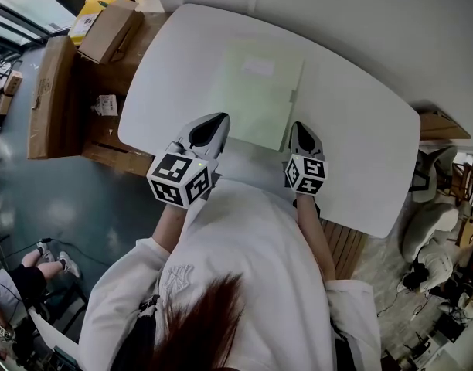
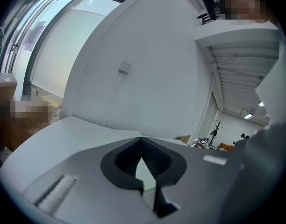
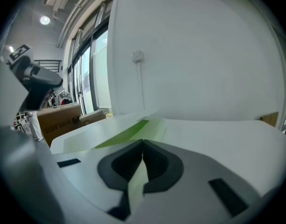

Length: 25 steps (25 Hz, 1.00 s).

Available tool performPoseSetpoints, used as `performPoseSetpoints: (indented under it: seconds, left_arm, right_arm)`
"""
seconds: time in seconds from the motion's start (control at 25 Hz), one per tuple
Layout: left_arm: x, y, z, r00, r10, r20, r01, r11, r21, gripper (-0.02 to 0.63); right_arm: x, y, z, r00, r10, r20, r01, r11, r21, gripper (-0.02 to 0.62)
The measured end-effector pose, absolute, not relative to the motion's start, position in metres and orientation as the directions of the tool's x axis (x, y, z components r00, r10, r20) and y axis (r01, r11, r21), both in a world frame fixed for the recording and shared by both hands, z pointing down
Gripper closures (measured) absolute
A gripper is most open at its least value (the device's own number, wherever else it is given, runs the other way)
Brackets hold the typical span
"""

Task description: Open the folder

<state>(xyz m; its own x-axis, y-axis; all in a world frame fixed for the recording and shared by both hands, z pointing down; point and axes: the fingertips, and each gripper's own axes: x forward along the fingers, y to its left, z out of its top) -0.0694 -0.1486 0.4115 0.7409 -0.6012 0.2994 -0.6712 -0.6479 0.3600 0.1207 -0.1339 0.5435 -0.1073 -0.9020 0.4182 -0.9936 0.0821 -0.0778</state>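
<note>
So far, only the grip is made. On my right gripper [image 3: 143, 141] the jaws are together on a thin pale-green sheet, which I take for the near edge of the cover of the folder [image 1: 252, 91]. Just past the tips a brighter green wedge shows under that sheet, so the cover may have begun to part from the leaf below, though barely. On my left gripper [image 2: 142, 139] the jaws are together too. A pale sliver shows in the gap behind the tips, and I cannot tell whether it is folder or bare bench [image 1: 360, 145]. In the head view the left tips sit at the folder's near left corner and the right tips at its near right corner. The folder lies along the middle of the bench and looks close to flat. By my reckoning the opening itself is nearly all to do: the cover has to be raised from this corner, swung over and laid down, with the lower leaf kept on the bench.
</note>
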Motion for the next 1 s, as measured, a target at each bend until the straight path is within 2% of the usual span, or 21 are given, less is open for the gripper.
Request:
performPoseSetpoints:
  seconds: [0.24, 0.68, 1.0]
  left_arm:
    - [-0.067, -0.146, 0.41, 0.744, -0.601, 0.292, -0.668, -0.656, 0.351, 0.597]
    - [-0.072, -0.148, 0.402, 0.723, -0.636, 0.271, -0.691, -0.658, 0.299, 0.597]
    - [-0.071, -0.147, 0.395, 0.729, -0.634, 0.258, -0.684, -0.676, 0.273, 0.597]
  right_arm:
    - [0.128, -0.132, 0.517, -0.08, -0.928, 0.363, -0.995, 0.05, -0.09, 0.589]
    - [0.117, -0.131, 0.423, -0.109, -0.979, 0.174, -0.994, 0.11, -0.001, 0.589]
    - [0.099, -0.111, 0.381, -0.127, -0.985, 0.115, -0.991, 0.13, 0.022, 0.589]
